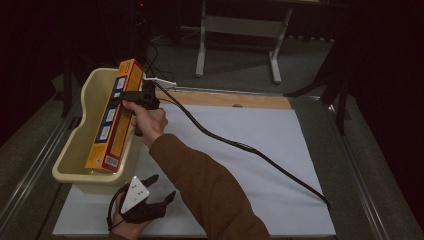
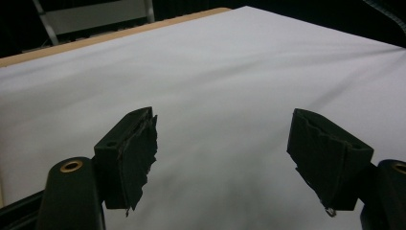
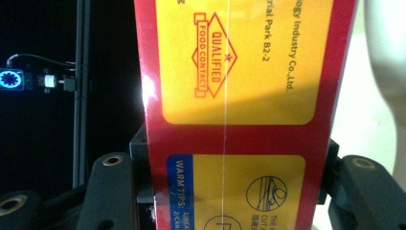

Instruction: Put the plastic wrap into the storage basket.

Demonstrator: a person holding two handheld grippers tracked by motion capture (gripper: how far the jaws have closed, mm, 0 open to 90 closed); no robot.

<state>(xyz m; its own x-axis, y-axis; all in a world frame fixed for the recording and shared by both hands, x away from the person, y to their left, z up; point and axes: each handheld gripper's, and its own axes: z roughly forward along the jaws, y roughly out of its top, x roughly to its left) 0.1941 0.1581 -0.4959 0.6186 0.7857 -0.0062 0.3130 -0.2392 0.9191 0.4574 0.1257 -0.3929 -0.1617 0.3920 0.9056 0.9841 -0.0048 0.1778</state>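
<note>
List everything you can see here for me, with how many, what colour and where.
Long box: one, red and yellow with blue labels, held tilted over the tub, lower end inside it.
Tub: one, cream plastic, at the table's left edge.
White sheet: one, covering most of the table top.
Table edge: one wooden strip, showing beyond the sheet.
Stand: one, pale metal frame, on the floor behind the table.
Cable: one, black, trailing from the right claw across the sheet.
Right claw: one, black, shut on the long box.
Left claw: one, black with a grey plate, open, low over the sheet's near edge.
Sleeve: one, brown, on the right arm.
</note>
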